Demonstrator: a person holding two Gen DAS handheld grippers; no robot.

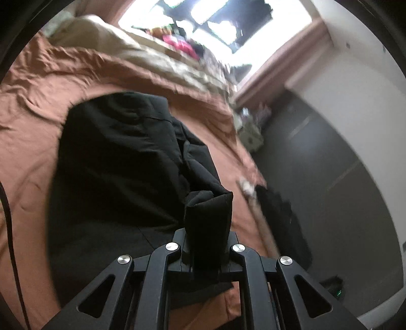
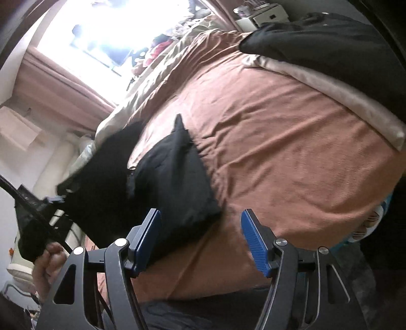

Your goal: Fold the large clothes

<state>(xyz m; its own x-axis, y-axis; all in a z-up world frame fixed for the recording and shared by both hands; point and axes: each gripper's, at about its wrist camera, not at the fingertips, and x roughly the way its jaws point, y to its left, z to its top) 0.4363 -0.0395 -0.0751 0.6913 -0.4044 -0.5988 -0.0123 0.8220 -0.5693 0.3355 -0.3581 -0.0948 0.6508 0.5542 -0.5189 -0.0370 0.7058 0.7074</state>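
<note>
A large black garment lies on a bed with a rust-brown sheet. My left gripper is shut on a folded edge of the black garment, which sticks up between its fingers and hides the pads. In the right wrist view the same garment lies on the sheet, with a pointed corner toward the far side. My right gripper is open and empty, its blue pads wide apart just above the sheet beside the garment's near corner. The left gripper and the hand holding it show at the left.
A beige blanket lies along the far side of the bed under a bright window. Another dark garment lies on a beige cover at the bed's end. A dark floor and white wall run beside the bed.
</note>
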